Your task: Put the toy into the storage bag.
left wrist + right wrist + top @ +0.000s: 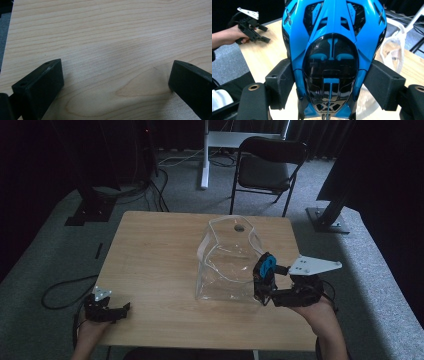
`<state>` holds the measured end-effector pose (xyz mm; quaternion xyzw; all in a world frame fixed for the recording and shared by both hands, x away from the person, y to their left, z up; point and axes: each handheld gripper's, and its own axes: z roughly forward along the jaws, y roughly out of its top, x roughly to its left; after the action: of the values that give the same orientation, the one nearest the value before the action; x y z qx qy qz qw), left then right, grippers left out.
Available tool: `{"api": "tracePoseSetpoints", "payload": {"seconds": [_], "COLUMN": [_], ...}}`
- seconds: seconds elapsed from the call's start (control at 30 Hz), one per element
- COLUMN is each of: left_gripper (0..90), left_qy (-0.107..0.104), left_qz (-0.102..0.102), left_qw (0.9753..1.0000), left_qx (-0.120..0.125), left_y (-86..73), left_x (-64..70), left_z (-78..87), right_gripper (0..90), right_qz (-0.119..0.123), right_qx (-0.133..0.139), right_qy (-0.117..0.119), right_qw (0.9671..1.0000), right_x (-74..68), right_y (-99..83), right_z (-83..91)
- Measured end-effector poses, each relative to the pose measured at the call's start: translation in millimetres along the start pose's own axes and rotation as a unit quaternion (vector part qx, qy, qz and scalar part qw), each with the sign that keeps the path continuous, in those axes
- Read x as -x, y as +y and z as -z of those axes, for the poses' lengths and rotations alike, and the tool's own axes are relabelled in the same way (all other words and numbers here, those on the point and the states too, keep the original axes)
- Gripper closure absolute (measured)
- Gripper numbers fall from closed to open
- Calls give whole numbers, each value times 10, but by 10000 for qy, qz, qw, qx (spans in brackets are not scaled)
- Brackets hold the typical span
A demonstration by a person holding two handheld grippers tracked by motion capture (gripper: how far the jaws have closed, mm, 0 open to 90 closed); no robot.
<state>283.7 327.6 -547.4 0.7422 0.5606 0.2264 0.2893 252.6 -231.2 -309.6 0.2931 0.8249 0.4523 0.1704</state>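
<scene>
Right gripper (263, 285): I am holding it at the table's near right side, just beside the bag's right wall. Its jaws are clamping a blue and black toy car (265, 268) by the sides; in the right gripper view the car (332, 57) is filling the gap between my two black jaws, nose pointing away from the camera, dark canopy facing it. In the high view the car is sitting up off the table, level with the bag's lower right corner; whether it is touching the plastic I cannot tell. The grey plate (315, 265) on the gripper is pointing right.

Left gripper (117, 311): I am resting it at the table's near left corner, well apart from the bag and car. Its jaws are standing wide apart with nothing between them; in the left gripper view only bare wood grain (112, 50) is lying between them.

Bag (227, 262): clear plastic, standing upright right of the table's middle, mouth open upward, white handle straps drooping over its sides.

Table (150, 260): light wood, standing on grey carpet.

Chair (267, 165): black, folding, standing beyond the table's far edge.
</scene>
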Motion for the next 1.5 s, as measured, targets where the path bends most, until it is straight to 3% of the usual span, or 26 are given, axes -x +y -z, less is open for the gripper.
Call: {"api": "tracePoseSetpoints", "payload": {"seconds": [0.43, 0.8, 1.07, 1.4, 1.5], "left_gripper": [3, 3, 3, 3, 3], "left_qy": [-5, -4, -4, -5, -5], "left_qz": [-6, -11, -12, -11, -11], "left_qw": [10000, 10000, 10000, 10000, 10000], "left_qx": [5, 5, 5, 5, 5], "left_y": [1, 1, 1, 1, 1], "left_x": [-1, -2, -2, -2, -2], "left_z": [-1, -1, -1, -1, -1], "right_gripper": [263, 263, 263, 263, 263], "right_qz": [164, 382, 445, 517, 620], "right_qx": [129, -146, -147, -576, -868], "right_qy": [170, 106, 246, 368, 483], "right_qw": [9996, 9991, 9986, 9963, 9931], "right_x": [126, 282, 409, 490, 498], "right_y": [338, 541, 624, 689, 702], "right_z": [-54, -184, -285, -577, -770]}}
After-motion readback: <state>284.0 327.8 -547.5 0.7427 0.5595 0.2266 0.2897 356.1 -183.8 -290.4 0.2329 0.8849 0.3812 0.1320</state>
